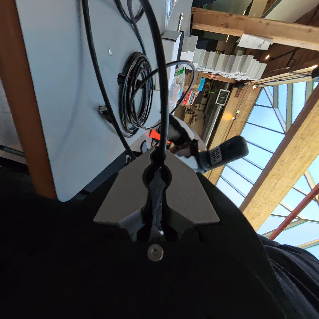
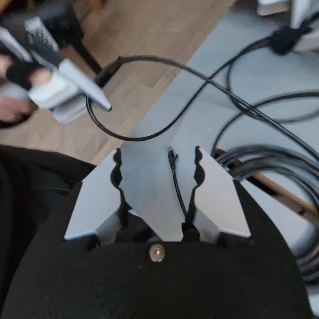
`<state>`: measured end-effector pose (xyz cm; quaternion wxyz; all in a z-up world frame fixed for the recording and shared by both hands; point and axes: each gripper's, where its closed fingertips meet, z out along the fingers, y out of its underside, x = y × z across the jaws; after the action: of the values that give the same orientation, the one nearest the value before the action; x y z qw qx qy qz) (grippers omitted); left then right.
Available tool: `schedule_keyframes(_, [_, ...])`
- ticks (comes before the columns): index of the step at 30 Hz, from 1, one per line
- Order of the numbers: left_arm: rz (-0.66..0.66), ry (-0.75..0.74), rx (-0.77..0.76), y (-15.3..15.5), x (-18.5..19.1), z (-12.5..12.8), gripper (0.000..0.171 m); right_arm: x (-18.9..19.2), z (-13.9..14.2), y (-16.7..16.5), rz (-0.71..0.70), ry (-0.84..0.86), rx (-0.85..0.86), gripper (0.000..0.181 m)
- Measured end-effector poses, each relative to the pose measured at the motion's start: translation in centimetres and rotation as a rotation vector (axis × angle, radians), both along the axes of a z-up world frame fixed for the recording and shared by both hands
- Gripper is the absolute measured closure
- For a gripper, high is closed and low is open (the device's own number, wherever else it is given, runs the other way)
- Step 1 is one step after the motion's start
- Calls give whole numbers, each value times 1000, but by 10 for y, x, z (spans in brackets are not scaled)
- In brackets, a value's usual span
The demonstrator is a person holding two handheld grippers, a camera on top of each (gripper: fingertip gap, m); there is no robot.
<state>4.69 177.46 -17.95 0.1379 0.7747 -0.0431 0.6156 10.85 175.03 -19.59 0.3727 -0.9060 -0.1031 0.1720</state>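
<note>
My left gripper [image 1: 158, 155] has its fingers pressed together on a black cable [image 1: 162, 86], which runs out from the tips and arcs away over the white tabletop [image 1: 60, 86]. Only the left wrist view shows that pinch up close; in the right wrist view the left gripper [image 2: 107, 107] appears small and blurred at upper left, a hand [image 2: 15, 103] behind it, with the black cable [image 2: 138, 138] looping down from its tip and back across the tabletop [image 2: 250, 77].

My right gripper [image 2: 158, 151] has its fingers spread wide, holding nothing. Between them lies a cable end with a black plug [image 2: 172, 156] resting on the tabletop, nearer the right-hand finger; its thin lead runs back toward the base of that finger, and I cannot tell whether it touches. Just beside the gripper on the right sits a coil of black cable [image 2: 267, 164].

The left wrist view, tilted on its side, shows the same coil of black cable [image 1: 136, 93] lying on the tabletop with a strap around it, a small dark connector [image 1: 104, 111] near it, and the right gripper [image 1: 222, 155] farther off, its fingers hidden from here. That view alone shows the room: heavy timber beams [image 1: 259, 25], a glazed roof [image 1: 259, 138], rows of white boxes [image 1: 224, 63]. The right wrist view alone shows the wooden floor [image 2: 138, 34] beyond the tabletop edge.
</note>
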Motion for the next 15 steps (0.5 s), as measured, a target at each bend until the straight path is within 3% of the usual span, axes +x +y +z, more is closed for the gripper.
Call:
schedule_keyframes(3, [4,-30,-17,-1,5,16,171,-34,-41,11,199,-236,47,93])
schedule_keyframes(7, [-14,-57,-1,-4,7,33,171,-42,-30,42,167,-370,222,111])
schedule_keyframes(9, [3,-75,-11,-1,7,40,171,-44,-28,51,146,-356,241,124])
schedule_keyframes(13, [-4,-78,1,0,7,43,171,-52,-31,50,165,-309,232,167])
schedule_keyframes(15, [-8,-87,-12,1,8,47,171,-56,-32,47,177,-304,226,172])
